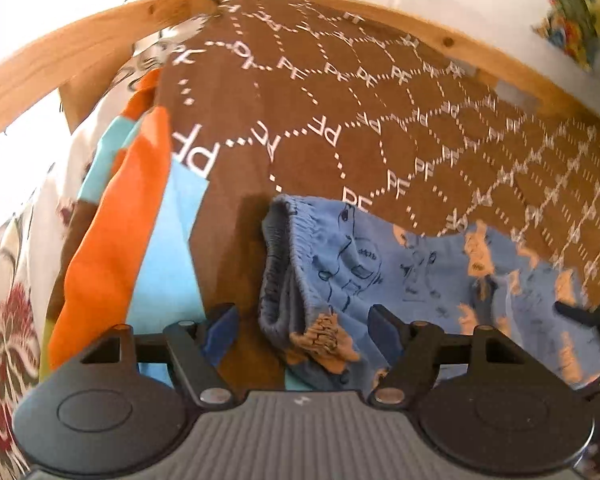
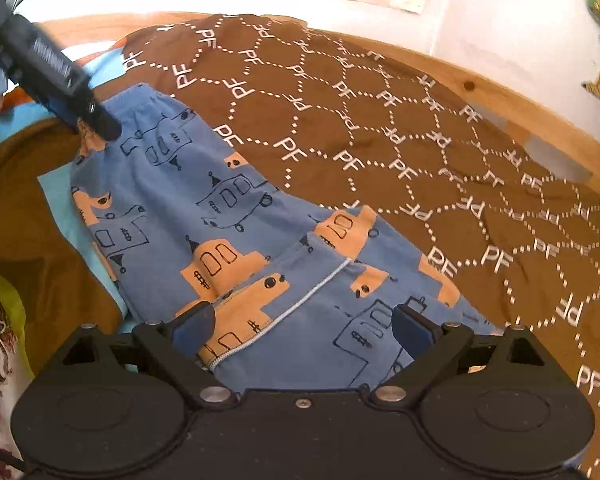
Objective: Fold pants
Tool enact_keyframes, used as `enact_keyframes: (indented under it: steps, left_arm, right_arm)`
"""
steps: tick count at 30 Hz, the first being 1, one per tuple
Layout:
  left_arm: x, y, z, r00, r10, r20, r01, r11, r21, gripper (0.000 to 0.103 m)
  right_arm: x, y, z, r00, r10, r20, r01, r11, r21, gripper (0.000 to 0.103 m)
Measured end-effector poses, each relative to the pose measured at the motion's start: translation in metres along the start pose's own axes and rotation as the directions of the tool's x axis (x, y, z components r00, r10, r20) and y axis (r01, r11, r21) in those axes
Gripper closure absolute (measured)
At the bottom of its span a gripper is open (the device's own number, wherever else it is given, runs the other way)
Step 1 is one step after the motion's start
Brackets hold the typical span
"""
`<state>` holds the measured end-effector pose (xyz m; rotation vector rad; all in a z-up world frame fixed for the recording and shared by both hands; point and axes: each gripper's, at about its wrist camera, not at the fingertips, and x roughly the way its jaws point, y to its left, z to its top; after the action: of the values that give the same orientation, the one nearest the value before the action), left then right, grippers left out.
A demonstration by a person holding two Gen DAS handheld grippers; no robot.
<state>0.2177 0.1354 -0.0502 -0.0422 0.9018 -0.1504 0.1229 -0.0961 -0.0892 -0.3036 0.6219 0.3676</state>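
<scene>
Underneath, a brown cloth (image 2: pixel 380 128) printed with white "PF" hexagons is being seen spread over a bed with a wooden frame (image 2: pixel 500 92), a white wall (image 2: pixel 500 20) behind it. Blue pants (image 2: pixel 236 216) with orange vehicle prints are lying flat on the cloth, waistband at the far left. The left tongs (image 1: pixel 302 326) are being held apart around the waistband, and the right tongs (image 2: pixel 302 326) apart over the near leg end.

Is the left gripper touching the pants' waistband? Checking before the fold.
Cannot tell. In the right wrist view the left gripper overlaps the pants waistband, but neither view plainly shows contact or gap.
</scene>
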Motion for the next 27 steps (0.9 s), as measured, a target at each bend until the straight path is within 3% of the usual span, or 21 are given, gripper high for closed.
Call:
enact_keyframes:
  steps: [1,2,3,5,8,11,13,16,19,22,24,27]
  left_arm:
    - [0.001,-0.003,-0.001,1.0,0.015,0.003,-0.015,1.0,0.022,0.034]
    - [0.001,-0.005,-0.002,1.0,0.029,0.008,-0.029,0.999,0.038,0.056]
    - [0.002,-0.006,-0.003,1.0,0.025,0.0,-0.025,0.999,0.041,0.068]
    - [0.002,0.001,-0.003,1.0,0.005,-0.022,-0.005,1.0,-0.026,0.078]
    - [-0.008,0.003,-0.002,1.0,-0.01,0.024,0.012,0.996,-0.086,0.083]
    - [-0.033,-0.023,0.001,0.99,-0.03,0.137,0.03,1.0,0.005,0.084]
    - [-0.047,-0.041,0.005,0.979,-0.082,0.186,0.076,0.996,0.04,0.084]
    - [-0.058,-0.078,0.014,0.967,-0.174,0.186,0.151,0.979,0.135,0.084]
    - [-0.062,-0.128,0.02,0.951,-0.267,0.153,0.212,0.929,0.304,0.084]
    - [-0.053,-0.181,0.017,0.936,-0.346,0.062,0.285,0.85,0.443,0.084]
    - [-0.039,-0.213,0.011,0.922,-0.388,-0.005,0.34,0.803,0.49,0.084]
    - [-0.013,-0.255,-0.004,0.904,-0.423,-0.061,0.388,0.754,0.53,0.083]
  right_arm:
    - [0.002,-0.002,-0.001,1.0,0.006,-0.005,-0.006,1.0,0.016,0.007]
    - [0.003,-0.004,-0.002,1.0,0.013,-0.01,-0.013,0.999,0.033,0.007]
    - [0.004,-0.006,-0.002,1.0,0.017,-0.014,-0.017,0.999,0.051,0.007]
    - [0.003,-0.007,-0.004,1.0,0.011,-0.012,-0.01,0.998,0.069,0.007]
    - [0.002,0.001,-0.005,1.0,-0.014,-0.001,0.014,1.0,0.014,0.007]
    - [-0.001,0.0,-0.005,1.0,-0.016,0.013,0.016,1.0,0.006,0.008]
    - [-0.012,-0.012,-0.005,0.999,-0.025,0.048,0.023,0.998,0.051,0.008]
    - [-0.031,-0.039,-0.008,0.994,-0.075,0.083,0.064,0.99,0.123,0.008]
    - [-0.051,-0.071,-0.016,0.985,-0.146,0.097,0.124,0.972,0.2,0.007]
    - [-0.066,-0.102,-0.027,0.972,-0.218,0.091,0.187,0.946,0.265,0.007]
    - [-0.074,-0.122,-0.038,0.962,-0.264,0.075,0.231,0.927,0.295,0.007]
    - [-0.084,-0.148,-0.054,0.943,-0.332,0.038,0.3,0.892,0.337,0.007]
